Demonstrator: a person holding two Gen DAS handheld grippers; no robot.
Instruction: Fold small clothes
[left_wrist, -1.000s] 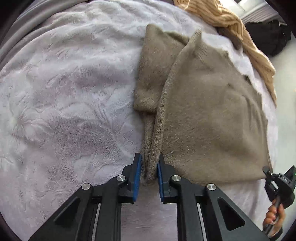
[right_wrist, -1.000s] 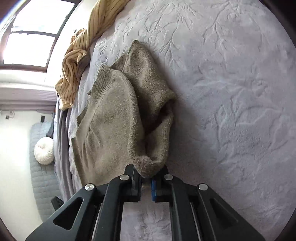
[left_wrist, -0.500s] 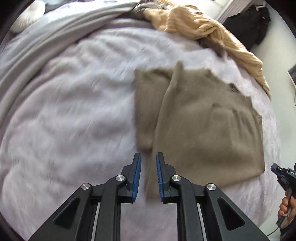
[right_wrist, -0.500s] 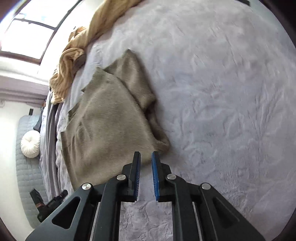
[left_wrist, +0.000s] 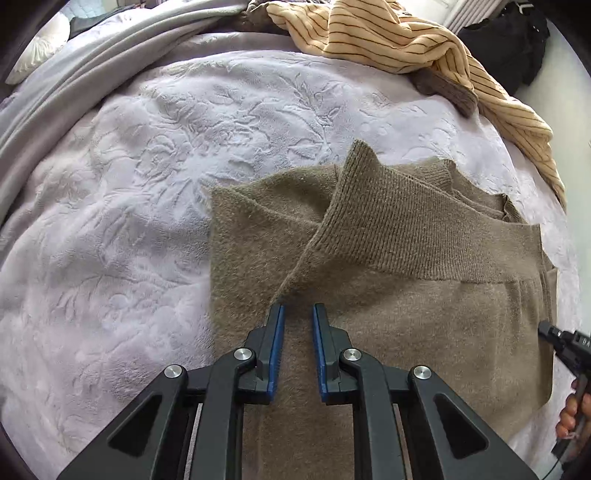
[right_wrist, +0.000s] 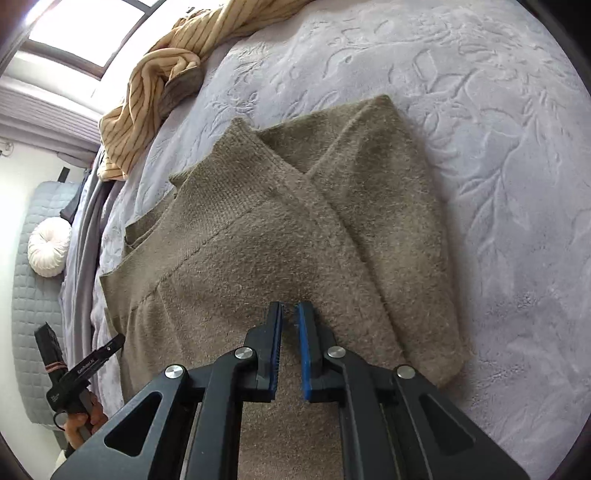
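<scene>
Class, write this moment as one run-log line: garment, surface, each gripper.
brown sweater: partly folded, flat | blanket: under it | left gripper: narrow gap, empty, over sweater | right gripper: nearly shut, empty

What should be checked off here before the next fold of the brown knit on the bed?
1. Left tool free of cloth: ok, narrow gap between the pads with nothing in it.
2. Right tool free of cloth: ok, shut over the knit.
3. Brown knit lies flat: not ok, ribbed hem corner sticks up.
4. Sleeves folded in: ok.
5. Striped garment apart from the knit: ok.
6. Bare blanket beside the knit: ok.
</scene>
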